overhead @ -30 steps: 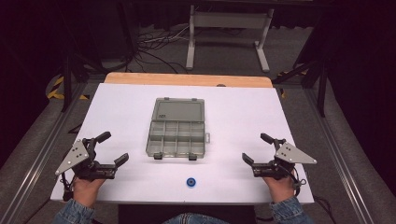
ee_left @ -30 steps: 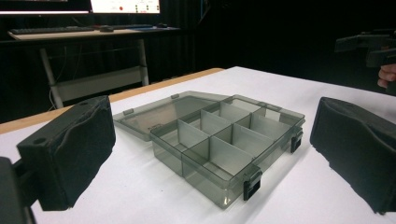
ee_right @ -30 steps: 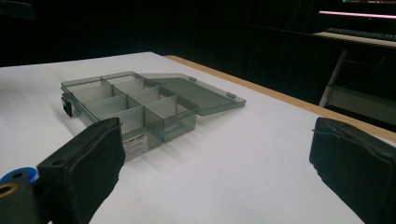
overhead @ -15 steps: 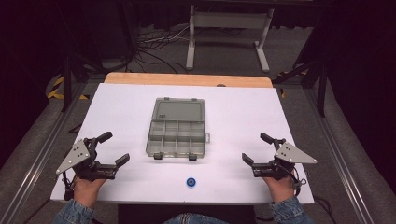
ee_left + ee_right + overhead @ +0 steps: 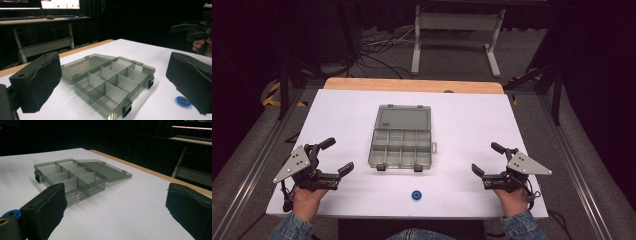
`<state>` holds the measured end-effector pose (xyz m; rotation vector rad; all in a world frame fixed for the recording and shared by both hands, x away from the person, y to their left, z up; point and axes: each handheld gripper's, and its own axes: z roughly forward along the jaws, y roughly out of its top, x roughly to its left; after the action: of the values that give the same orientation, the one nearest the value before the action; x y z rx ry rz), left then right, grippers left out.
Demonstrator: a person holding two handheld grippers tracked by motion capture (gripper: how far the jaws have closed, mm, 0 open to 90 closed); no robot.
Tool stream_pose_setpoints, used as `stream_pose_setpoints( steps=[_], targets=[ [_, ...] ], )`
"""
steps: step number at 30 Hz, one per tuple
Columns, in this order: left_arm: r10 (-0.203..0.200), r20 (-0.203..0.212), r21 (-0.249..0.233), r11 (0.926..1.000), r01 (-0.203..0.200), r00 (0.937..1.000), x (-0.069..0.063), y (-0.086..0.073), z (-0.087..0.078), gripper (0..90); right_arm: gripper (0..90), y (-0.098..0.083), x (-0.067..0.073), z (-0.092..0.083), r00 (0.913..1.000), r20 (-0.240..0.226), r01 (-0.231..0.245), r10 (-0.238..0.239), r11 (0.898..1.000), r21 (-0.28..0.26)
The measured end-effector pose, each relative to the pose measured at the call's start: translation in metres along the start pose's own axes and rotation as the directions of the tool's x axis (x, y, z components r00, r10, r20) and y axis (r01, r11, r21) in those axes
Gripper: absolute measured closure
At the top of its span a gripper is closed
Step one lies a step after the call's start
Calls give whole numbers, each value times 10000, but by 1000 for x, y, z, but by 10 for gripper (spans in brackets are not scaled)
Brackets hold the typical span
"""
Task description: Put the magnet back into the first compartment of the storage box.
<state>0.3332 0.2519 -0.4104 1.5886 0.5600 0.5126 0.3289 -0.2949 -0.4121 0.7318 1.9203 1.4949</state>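
Item 1: organiser box (image 5: 402, 137), smoky clear plastic, at the centre of the white table (image 5: 472, 120). Lid folded flat toward 12 o'clock, leaving its divided compartments open to you; they look empty.

Item 2: small blue ring (image 5: 416, 195), alone at 6 o'clock of the box, near the front edge, likely the piece to be loaded.

Item 3: your left gripper (image 5: 336, 159), at 8 o'clock, jaws spread wide, holding nothing.

Item 4: your right gripper (image 5: 488, 159), at 4 o'clock, jaws likewise spread and unladen. Both flank the box, well apart, ready to reach.
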Motion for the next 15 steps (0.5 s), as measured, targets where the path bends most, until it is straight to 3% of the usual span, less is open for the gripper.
stream_pose_setpoints(
  steps=[6,15],
  targets=[
    [-129,321,-156,9998,134,9994,-4,11,13,11,39,1,-1,2,9999,-83,-117,117,9999,-33],
    [65,933,-225,9997,-44,9956,-14,25,35,12,39,1,-3,1,9999,-70,-149,148,9999,-80]
  ],
)
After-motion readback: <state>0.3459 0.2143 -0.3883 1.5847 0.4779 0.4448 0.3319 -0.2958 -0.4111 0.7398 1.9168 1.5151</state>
